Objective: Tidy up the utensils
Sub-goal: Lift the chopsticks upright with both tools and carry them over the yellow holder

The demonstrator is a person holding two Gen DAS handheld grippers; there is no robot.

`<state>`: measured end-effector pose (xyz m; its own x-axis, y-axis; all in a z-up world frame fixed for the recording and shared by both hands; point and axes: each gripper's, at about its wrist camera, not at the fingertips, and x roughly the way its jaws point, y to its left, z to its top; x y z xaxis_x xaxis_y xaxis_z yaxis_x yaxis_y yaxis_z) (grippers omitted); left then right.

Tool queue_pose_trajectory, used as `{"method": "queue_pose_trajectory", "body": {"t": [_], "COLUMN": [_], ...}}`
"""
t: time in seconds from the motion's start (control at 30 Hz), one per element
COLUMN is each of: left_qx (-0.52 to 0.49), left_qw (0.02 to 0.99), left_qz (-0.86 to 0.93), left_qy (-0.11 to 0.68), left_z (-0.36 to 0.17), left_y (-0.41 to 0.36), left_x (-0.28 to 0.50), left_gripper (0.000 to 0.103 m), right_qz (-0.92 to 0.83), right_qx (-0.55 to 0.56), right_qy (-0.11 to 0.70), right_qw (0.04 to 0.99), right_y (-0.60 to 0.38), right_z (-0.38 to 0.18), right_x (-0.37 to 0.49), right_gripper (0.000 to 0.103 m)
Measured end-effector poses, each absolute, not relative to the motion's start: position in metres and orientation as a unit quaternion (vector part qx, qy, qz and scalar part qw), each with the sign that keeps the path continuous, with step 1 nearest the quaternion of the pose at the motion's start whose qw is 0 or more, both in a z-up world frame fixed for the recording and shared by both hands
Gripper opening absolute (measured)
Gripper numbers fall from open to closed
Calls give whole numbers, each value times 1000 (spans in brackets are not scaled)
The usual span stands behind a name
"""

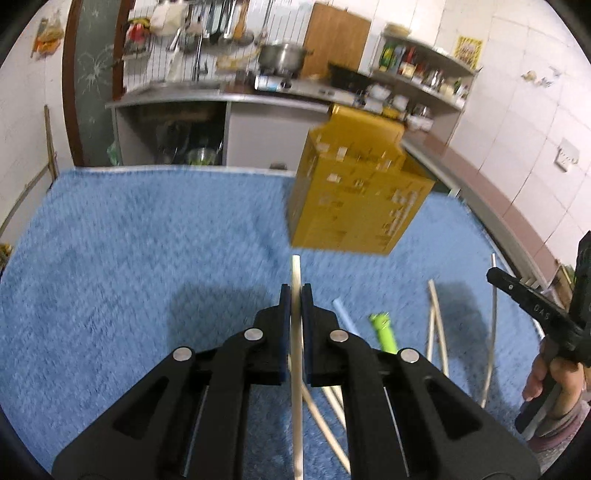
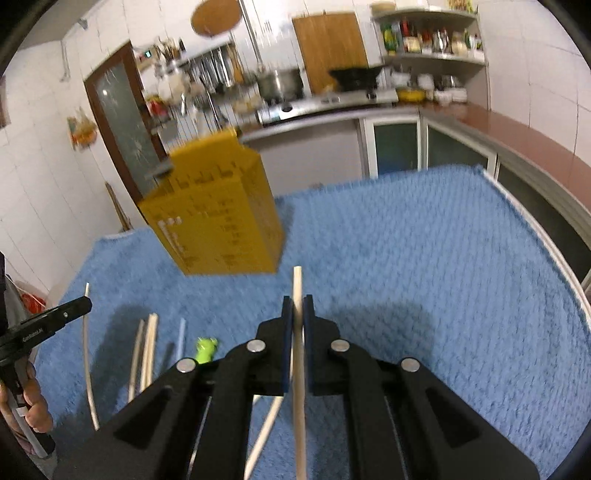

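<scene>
Both grippers, left [image 1: 296, 295] and right [image 2: 297, 306], have fingers clamped on one chopstick each [image 1: 296, 273] [image 2: 297, 284]. Aim the tips at the yellow holder [image 1: 354, 192] ahead on the blue tabletop [image 1: 147, 240], keeping them steep.

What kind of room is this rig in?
Most likely a home kitchen. A steel pot and a black wok sit on the counter, utensils hang on a wall rack, and bottles fill a corner shelf. The work surface itself is a table under a blue cloth.
</scene>
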<state>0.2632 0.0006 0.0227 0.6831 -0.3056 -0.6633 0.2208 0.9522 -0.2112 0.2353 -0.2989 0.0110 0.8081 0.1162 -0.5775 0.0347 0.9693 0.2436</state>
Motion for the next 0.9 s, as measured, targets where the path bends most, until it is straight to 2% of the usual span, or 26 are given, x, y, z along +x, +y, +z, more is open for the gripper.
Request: {"method": "queue_pose_trajectory", "body": {"t": [0.3, 0.9], "left_qx": [-65, -74], "left_qw": [935, 957], "left_qz": [-161, -182], "left_qy": [308, 211], "left_z": [55, 120], "left_y": [1, 2], "left_x": [254, 267], "left_gripper": [4, 4], "right_qz": [26, 47], "right_qx": [111, 99], "right_qy": [224, 143], "right_qw": [968, 984], "right_y": [-290, -275], "right_z": [44, 89], "right_x": [225, 249], "right_gripper": [6, 6]}}
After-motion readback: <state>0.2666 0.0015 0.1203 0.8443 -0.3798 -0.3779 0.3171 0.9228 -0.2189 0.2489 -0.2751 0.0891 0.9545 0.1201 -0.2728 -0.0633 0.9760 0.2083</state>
